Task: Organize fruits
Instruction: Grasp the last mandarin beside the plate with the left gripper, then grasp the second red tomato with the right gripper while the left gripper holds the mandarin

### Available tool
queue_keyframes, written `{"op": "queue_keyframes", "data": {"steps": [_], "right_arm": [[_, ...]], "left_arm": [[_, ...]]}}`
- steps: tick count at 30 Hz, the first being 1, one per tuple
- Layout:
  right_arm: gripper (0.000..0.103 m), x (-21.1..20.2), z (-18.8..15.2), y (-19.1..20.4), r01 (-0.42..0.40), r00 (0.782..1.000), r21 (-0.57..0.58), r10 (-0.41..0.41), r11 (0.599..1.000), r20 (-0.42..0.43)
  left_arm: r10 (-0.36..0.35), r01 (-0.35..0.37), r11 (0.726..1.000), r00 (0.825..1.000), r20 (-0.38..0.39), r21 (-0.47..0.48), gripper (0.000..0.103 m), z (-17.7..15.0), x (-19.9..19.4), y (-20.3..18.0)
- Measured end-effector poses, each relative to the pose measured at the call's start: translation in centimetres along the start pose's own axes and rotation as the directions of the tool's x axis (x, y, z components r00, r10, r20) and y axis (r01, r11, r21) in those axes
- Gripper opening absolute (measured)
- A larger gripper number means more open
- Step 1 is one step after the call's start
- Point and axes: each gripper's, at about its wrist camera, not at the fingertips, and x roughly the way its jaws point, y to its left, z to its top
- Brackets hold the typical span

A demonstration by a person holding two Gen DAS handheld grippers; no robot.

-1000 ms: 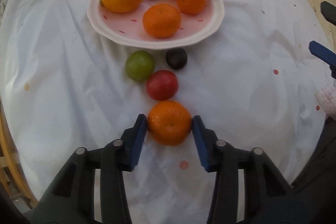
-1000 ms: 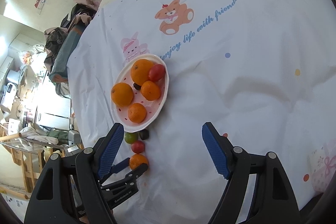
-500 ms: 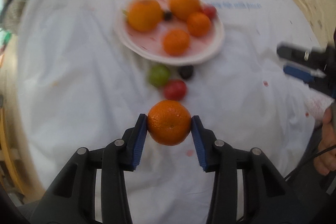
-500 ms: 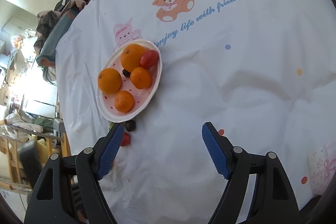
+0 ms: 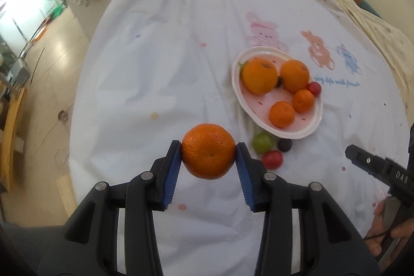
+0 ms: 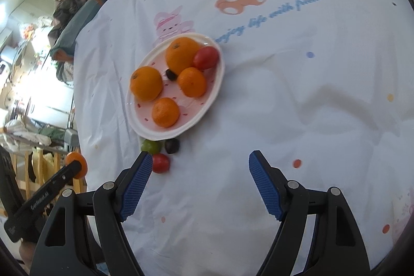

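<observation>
the left gripper point(image 5: 208, 153) has its jaws pinching a mandarin point(image 5: 208, 151) at its two sides, and the fruit hangs clear above the white cloth point(image 5: 160, 84) that covers the counter. it is nearly round, so it has no long axis to line up. from these jaws the plate point(image 5: 317, 124) lies ahead and to the right, so in my judgement the coming move is a carry forward and rightward.

between the held fruit and the plate, just short of the plate's near rim, three loose fruits sit close together on the cloth: a green fruit point(image 5: 263, 142), a red fruit point(image 5: 272, 159) and a small dark fruit point(image 5: 285, 144). the held mandarin probably has to pass over them.

the plate already holds two large oranges, two smaller mandarins, a red fruit and a small dark one; the barest patch looks to be its near part.

further right, the right gripper point(image 6: 198, 181) has its jaws spread wide and holds nothing, above bare cloth. in its view the loose trio lies just beside its left jaw, so this hand seems the nearer one for those.
</observation>
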Motion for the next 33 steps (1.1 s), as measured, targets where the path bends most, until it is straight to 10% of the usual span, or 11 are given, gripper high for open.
{"op": "queue_keyframes", "data": {"steps": [16,23,25,33], "right_arm": [[0.063,9.4,-2.2,6.1,-0.017,0.976,-0.256,-0.039,0.966,-0.213],[0.059,11.4,-2.1,7.8,0.027,0.984,-0.3,-0.079,0.954,-0.163],[0.036,11.4,-2.0,8.1,0.052,0.982,-0.334,-0.109,0.941,-0.152],[0.035,9.0,-2.0,7.3,0.01,0.984,-0.303,-0.063,0.953,-0.167]], "left_arm": [[-0.065,0.061,0.996,0.996,-0.066,-0.059,0.038,0.8,0.8,-0.2],[-0.074,0.067,0.995,0.993,-0.092,-0.075,0.038,0.9,1.5,0.1],[-0.07,0.063,0.995,0.993,-0.091,-0.076,0.038,1.0,1.6,0.0],[-0.048,0.043,0.997,0.995,-0.091,-0.057,0.038,1.0,2.2,-0.3]]}}
